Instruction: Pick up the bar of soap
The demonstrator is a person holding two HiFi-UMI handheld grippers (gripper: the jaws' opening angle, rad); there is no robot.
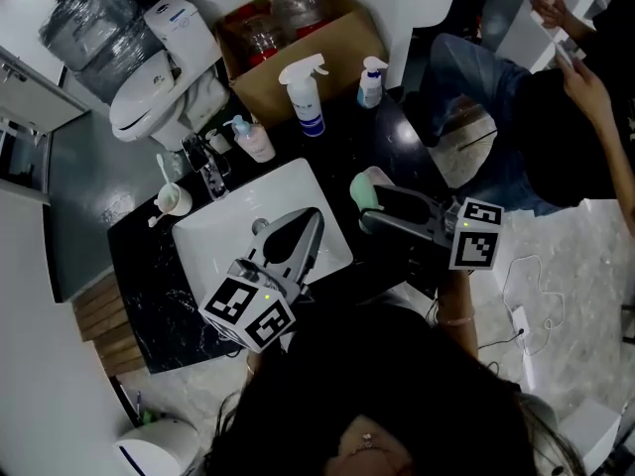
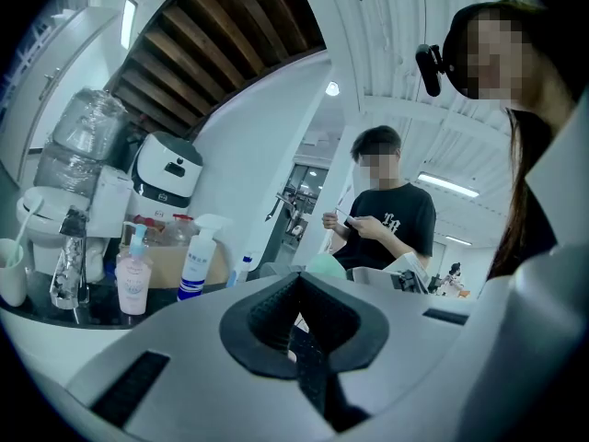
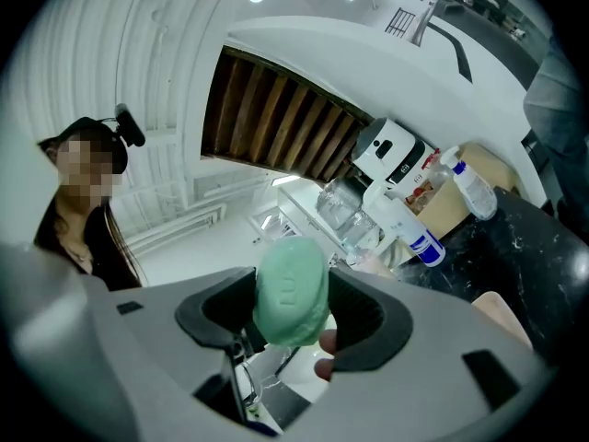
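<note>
A pale green bar of soap (image 3: 291,288) stands clamped between the black pads of my right gripper (image 3: 293,313). In the head view the same soap (image 1: 365,193) pokes out at the tip of the right gripper (image 1: 369,206), held over the black counter (image 1: 159,276) to the right of the white sink (image 1: 230,221). My left gripper (image 1: 303,228) hovers over the sink basin with its jaws pressed together and nothing between them. In the left gripper view its pads (image 2: 304,334) meet at the tip.
A pink pump bottle (image 1: 254,140), a white spray bottle (image 1: 304,97) and a small blue bottle (image 1: 371,82) stand behind the sink by a cardboard box (image 1: 298,43). The faucet (image 1: 209,172) and a cup (image 1: 174,200) stand left. A person (image 1: 556,117) is at right.
</note>
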